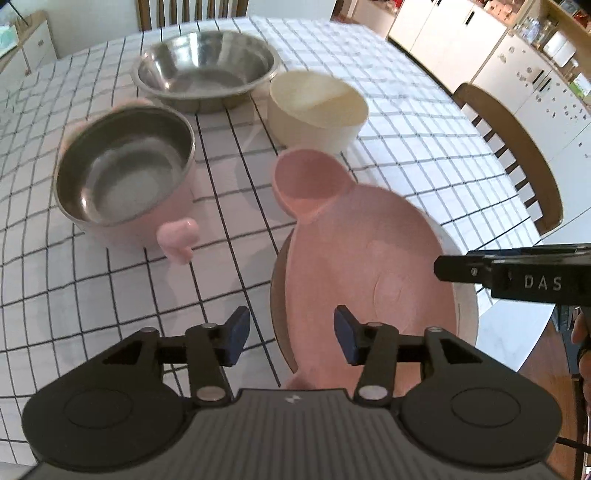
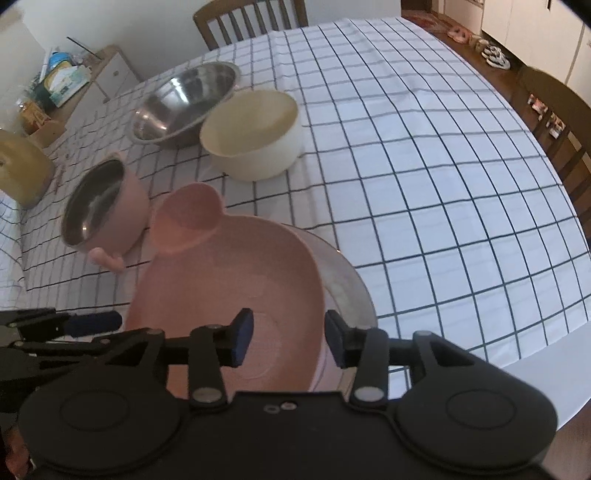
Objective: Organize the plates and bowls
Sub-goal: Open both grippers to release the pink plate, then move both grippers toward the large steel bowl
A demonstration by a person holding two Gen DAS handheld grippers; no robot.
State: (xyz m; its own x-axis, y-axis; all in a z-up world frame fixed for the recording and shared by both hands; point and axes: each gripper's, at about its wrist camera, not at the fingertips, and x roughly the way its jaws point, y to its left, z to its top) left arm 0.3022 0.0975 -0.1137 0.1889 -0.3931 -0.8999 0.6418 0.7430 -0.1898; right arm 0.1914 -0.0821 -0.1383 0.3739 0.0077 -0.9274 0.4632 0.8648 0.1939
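Note:
A pink plate [image 1: 362,258] with a round ear-shaped cup [image 1: 310,184] rests inside a wider pale dish [image 1: 469,295] on the checked tablecloth. My left gripper [image 1: 291,336] hangs open over the plate's left rim, and its pads do not touch it. My right gripper [image 2: 290,339] hangs open over the right rim of the pink plate [image 2: 229,280], also without pressing on it. Behind stand a pink steel-lined bowl [image 1: 125,173], a large steel bowl [image 1: 207,70] and a cream bowl [image 1: 317,110].
Wooden chairs stand at the table's far side [image 2: 251,18] and right side [image 1: 517,155]. A yellow pot [image 2: 18,166] sits at the left. The tablecloth [image 2: 424,166] is bare to the right of the bowls. White cabinets [image 1: 461,37] line the wall.

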